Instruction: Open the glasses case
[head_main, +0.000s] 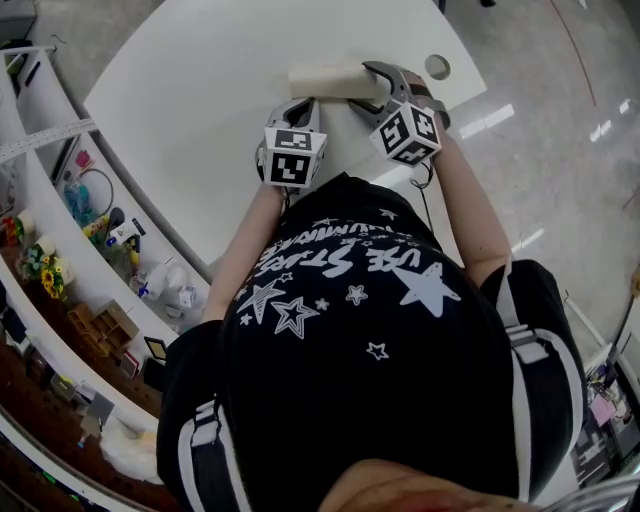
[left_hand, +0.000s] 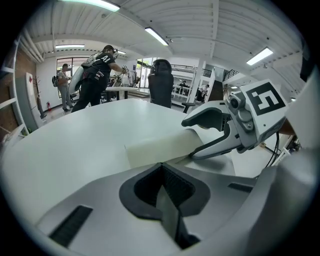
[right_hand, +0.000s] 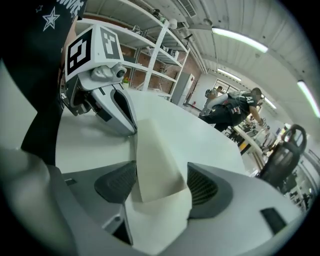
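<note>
A cream glasses case (head_main: 325, 80) lies on the white table (head_main: 200, 90), far from the person. My left gripper (head_main: 303, 103) is at the case's near-left end; in the left gripper view its pads (left_hand: 175, 190) meet on a thin edge of the case (left_hand: 155, 147). My right gripper (head_main: 365, 88) straddles the case's right end. In the right gripper view the case (right_hand: 155, 160) runs between the wide-apart pads (right_hand: 202, 187), with its folded flap nearest the camera. The right gripper (left_hand: 197, 135) has one finger above the case and one below. The left gripper (right_hand: 127, 122) touches the case's far end.
A round hole (head_main: 437, 67) sits in the table near its right edge. Cluttered shelves (head_main: 90, 220) curve along the left. A black chair (left_hand: 161, 82) and people (left_hand: 97, 75) stand beyond the far side of the table.
</note>
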